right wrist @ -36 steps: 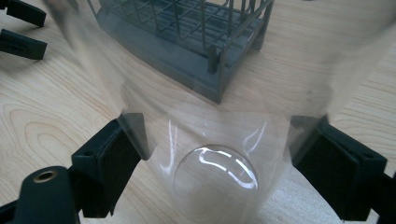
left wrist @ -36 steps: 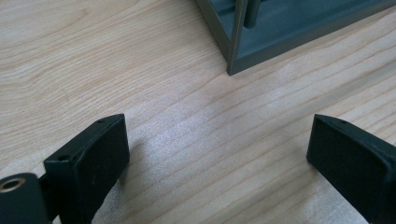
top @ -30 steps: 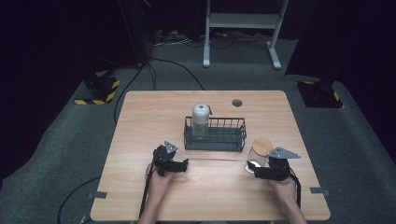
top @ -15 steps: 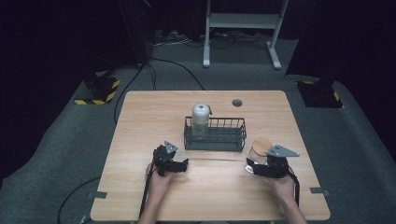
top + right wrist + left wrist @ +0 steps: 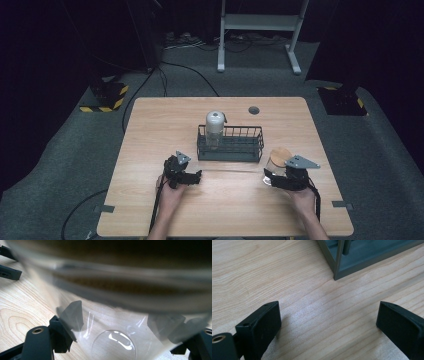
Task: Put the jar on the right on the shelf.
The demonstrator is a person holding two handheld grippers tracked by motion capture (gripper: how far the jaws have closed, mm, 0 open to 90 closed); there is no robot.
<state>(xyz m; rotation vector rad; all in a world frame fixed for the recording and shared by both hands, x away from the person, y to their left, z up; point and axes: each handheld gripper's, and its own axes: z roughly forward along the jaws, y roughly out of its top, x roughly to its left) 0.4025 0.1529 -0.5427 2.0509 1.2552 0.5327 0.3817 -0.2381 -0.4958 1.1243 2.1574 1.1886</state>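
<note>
1. No text, label, brand, number or sign can be read in any view.
2. The yellow-and-black hazard stripes on a floor base at the left of the high view, and more on another base at the right, carry no lettering.
3. The glass jar and wire basket bear no readable label.

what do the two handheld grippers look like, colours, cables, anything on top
Both are black. The left gripper has two flat, rectangular black pads and a small grey plate on top. The right gripper carries a larger grey three-cornered plate. A black cable trails from each toward the person. The forearms are bare, no sleeves in view.
</note>
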